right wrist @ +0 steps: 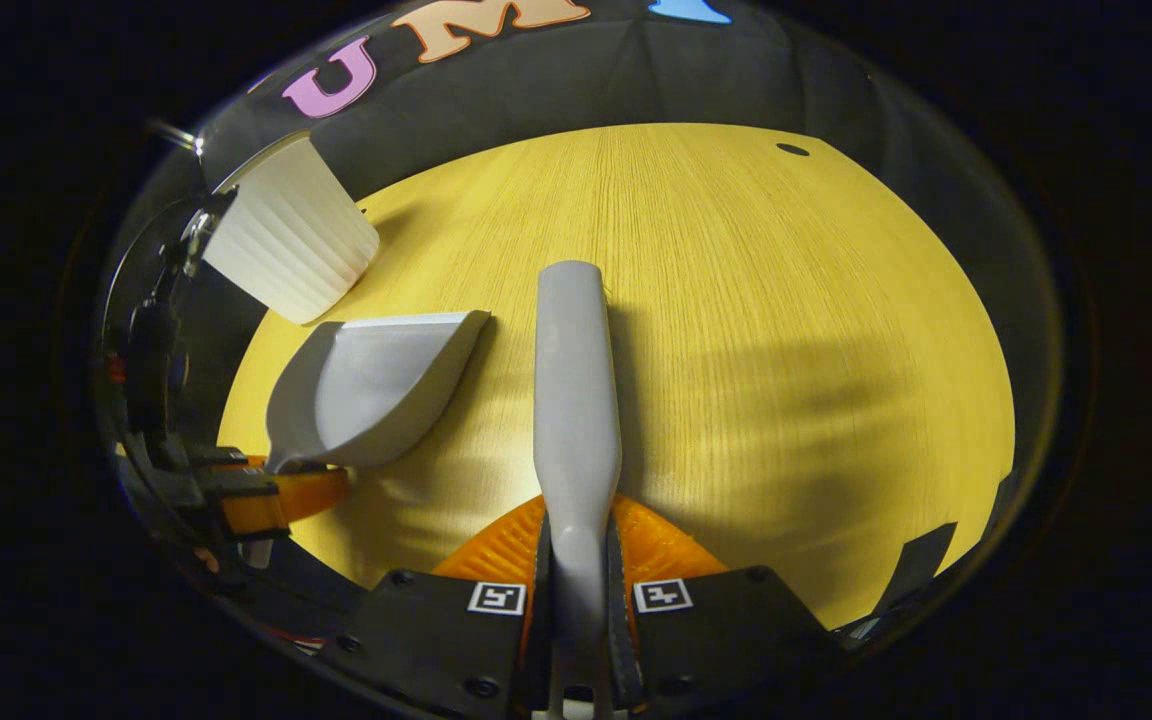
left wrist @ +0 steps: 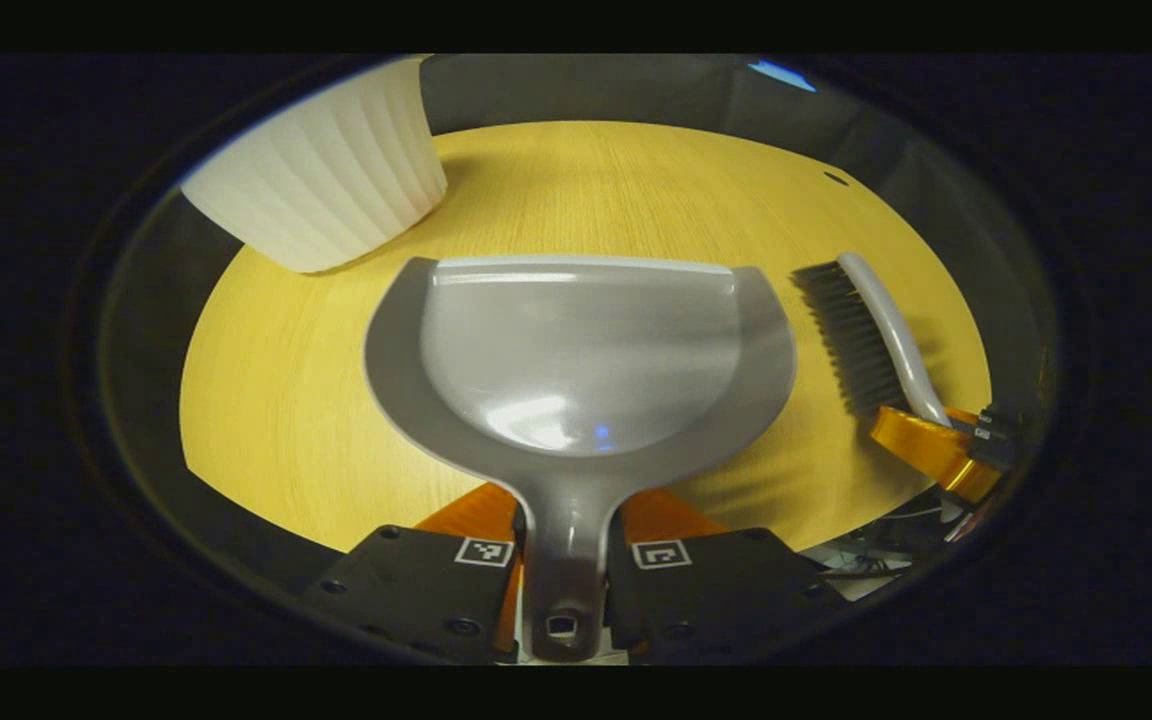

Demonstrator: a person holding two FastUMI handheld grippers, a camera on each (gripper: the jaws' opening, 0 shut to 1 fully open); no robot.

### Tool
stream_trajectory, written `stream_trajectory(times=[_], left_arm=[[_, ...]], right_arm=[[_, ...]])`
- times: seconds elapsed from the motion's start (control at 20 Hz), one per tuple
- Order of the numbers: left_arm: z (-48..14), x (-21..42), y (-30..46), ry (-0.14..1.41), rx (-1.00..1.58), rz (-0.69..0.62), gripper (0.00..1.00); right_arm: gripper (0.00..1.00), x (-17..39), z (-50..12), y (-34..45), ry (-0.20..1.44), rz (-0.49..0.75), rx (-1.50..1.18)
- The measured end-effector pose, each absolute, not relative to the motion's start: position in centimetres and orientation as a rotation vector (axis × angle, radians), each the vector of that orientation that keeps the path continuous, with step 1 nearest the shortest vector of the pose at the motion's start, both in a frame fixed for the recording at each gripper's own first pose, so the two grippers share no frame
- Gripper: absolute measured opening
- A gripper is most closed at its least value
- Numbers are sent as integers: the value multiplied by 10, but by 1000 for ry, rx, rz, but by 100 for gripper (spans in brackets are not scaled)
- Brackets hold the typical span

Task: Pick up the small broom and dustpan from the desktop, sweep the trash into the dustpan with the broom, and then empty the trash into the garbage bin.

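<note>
In the left gripper view, the grey dustpan (left wrist: 581,360) lies over the wooden table, its mouth facing away. My left gripper (left wrist: 568,510) is shut on the dustpan's handle. The small broom (left wrist: 876,330), with dark bristles and a grey-white back, is to its right, and the right gripper (left wrist: 941,450) holds its handle. In the right gripper view, the broom (right wrist: 576,400) points forward along my right gripper (right wrist: 576,530), whose fingers press on the handle from both sides. The dustpan (right wrist: 366,385) is on the left there, with the left gripper (right wrist: 276,495) behind it.
A white ribbed garbage bin (left wrist: 326,170) stands at the table's far left, just beyond the dustpan, also seen as the bin (right wrist: 286,240) in the right gripper view. The yellow wooden table (right wrist: 786,350) stretches ahead and right, with a small dark hole (right wrist: 793,149) near its far edge.
</note>
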State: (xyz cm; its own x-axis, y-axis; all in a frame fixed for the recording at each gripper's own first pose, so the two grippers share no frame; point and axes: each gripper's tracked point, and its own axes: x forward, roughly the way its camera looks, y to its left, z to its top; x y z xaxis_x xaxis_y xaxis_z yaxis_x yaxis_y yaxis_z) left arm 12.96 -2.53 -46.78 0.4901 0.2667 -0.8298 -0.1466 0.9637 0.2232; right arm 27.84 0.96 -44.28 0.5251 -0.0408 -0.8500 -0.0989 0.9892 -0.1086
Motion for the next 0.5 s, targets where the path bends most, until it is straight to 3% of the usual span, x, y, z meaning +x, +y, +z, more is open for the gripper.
stream_trajectory(times=[0.2, 0.25, 0.3, 0.35, 0.4, 0.45, 0.5], left_arm=[[-471, 138, -25, 977, 120, 238, 31], [-473, 135, -29, 983, 105, 226, 34], [-471, 132, -32, 975, 98, 216, 41], [-472, 132, -34, 973, 89, 205, 61], [-472, 131, -35, 969, 85, 206, 67], [-470, 130, -35, 957, 81, 204, 79], [-465, 129, -36, 936, 81, 202, 88]], right_arm=[[28, 274, -445, 13, 1047, 48, -118], [36, 272, -445, 16, 1053, 59, -101], [39, 269, -445, 19, 1053, 67, -88], [54, 269, -445, 22, 1047, 74, -82], [60, 269, -443, 25, 1040, 78, -76], [75, 270, -440, 27, 1032, 86, -67], [79, 268, -434, 29, 1022, 90, -56]])
